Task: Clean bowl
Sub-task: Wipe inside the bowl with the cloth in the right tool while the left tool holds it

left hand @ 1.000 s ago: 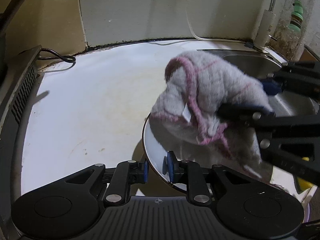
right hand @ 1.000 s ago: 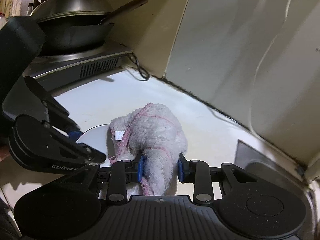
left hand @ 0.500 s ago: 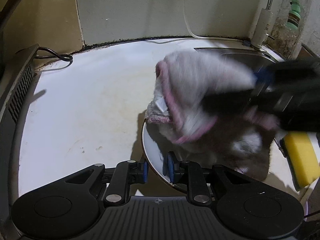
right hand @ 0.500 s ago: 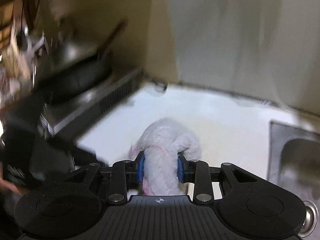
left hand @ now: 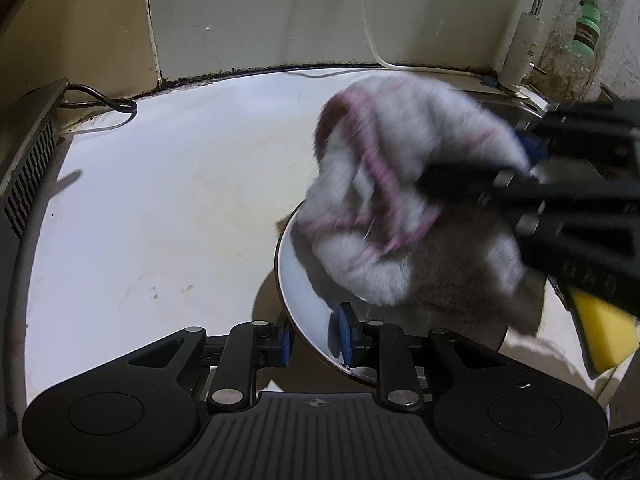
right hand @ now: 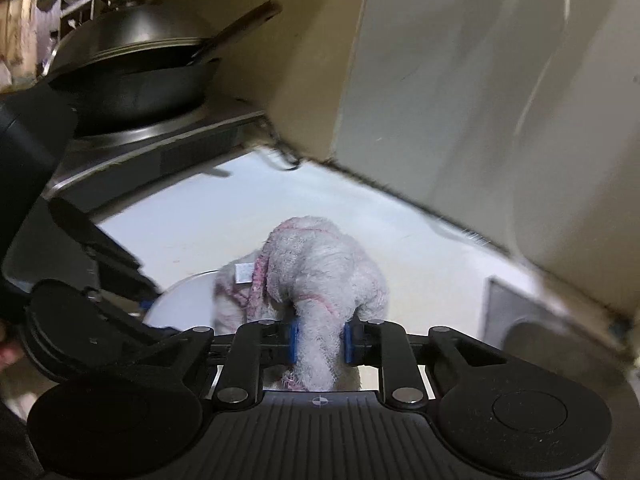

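Observation:
A white bowl with a dark rim is held tilted over the white counter. My left gripper is shut on the bowl's near rim. My right gripper is shut on a fluffy white cloth with pink edging. The cloth presses into the bowl from the right, blurred by motion. The right gripper's black body reaches in from the right in the left wrist view. The bowl also shows in the right wrist view, partly hidden by the cloth and the left gripper.
A yellow sponge lies at the right edge. A steel sink and a faucet are at the right. A stove with a lidded wok stands at the left. A black cable lies by the back wall.
The cloth has swept across the bowl's inside, up and left then back down to the right. The left gripper and bowl have stayed nearly still.

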Demonstrator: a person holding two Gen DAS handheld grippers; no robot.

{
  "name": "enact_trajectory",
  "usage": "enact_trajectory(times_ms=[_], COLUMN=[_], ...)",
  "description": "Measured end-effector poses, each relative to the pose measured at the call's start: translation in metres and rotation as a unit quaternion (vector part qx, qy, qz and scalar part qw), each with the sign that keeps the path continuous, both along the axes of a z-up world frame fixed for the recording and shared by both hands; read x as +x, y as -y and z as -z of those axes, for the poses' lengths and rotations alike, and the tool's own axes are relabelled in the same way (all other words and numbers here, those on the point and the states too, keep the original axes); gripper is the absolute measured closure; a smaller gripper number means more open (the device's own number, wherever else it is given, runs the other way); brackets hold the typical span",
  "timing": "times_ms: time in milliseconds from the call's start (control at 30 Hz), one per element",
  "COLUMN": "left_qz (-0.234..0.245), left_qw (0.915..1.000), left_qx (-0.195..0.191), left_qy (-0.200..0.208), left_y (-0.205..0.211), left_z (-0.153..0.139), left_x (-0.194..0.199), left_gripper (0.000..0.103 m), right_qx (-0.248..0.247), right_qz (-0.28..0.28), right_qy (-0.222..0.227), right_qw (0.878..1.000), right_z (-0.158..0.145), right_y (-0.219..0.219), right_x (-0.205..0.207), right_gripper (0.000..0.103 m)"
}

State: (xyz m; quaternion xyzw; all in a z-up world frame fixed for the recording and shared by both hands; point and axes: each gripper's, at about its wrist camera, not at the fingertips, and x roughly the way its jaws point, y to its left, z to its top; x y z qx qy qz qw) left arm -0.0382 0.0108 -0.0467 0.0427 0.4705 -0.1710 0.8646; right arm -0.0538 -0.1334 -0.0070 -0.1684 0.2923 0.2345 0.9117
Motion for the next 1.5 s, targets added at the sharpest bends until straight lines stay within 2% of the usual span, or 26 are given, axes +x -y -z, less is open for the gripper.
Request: enact_trajectory(times_ms=[100,200,300,367,433,467,633,733,867,967,1200,1500], left_qz=[0.001,0.002,0.003,0.003,0.003,0.004,0.004,0.004,0.004,0.004,0.002,0.0], left_qw=[1.0,1.0,1.0,1.0,1.0,1.0,1.0,1.0,1.0,1.0,1.0,0.9999], left_qx=[0.001,0.003,0.003,0.003,0.003,0.003,0.003,0.004,0.006,0.007,0.009,0.011], left_qy=[0.0,0.001,0.001,0.001,0.001,0.001,0.001,0.0,0.0,-0.001,-0.001,0.0], left_y=[0.0,0.001,0.001,0.001,0.001,0.001,0.001,0.001,0.002,0.002,0.004,0.005], left_z=[0.0,0.0,0.0,0.0,0.0,0.0,0.0,0.0,-0.001,-0.001,-0.001,-0.001], left_x=[0.0,0.0,-0.001,-0.001,-0.001,-0.001,-0.002,-0.002,-0.001,0.0,0.0,0.002], left_gripper=[0.077,0.077,0.077,0.077,0.077,0.077,0.077,0.077,0.077,0.077,0.077,0.077], right_qx=[-0.025,-0.007,0.108,0.199,0.254,0.256,0.178,0.103,0.029,0.007,0.0,-0.016], right_qz=[0.026,0.054,0.052,0.027,0.002,-0.004,-0.024,-0.033,-0.029,-0.017,-0.007,0.029], right_qy=[0.035,0.047,0.015,-0.027,-0.076,-0.099,-0.156,-0.12,-0.045,-0.02,-0.001,0.035], right_qw=[0.999,0.997,0.993,0.979,0.964,0.961,0.971,0.987,0.998,1.0,1.0,0.999], right_z=[-0.006,-0.018,-0.04,-0.047,-0.043,-0.036,0.007,0.02,0.015,0.013,0.012,0.009], right_y=[0.004,0.019,0.044,0.056,0.059,0.055,0.024,0.003,-0.008,-0.009,-0.01,-0.004], right_x=[0.0,-0.001,-0.001,0.002,0.007,0.01,0.013,0.004,-0.006,-0.007,-0.009,0.016], right_gripper=[0.083,0.083,0.083,0.083,0.083,0.083,0.083,0.083,0.083,0.083,0.082,0.083])
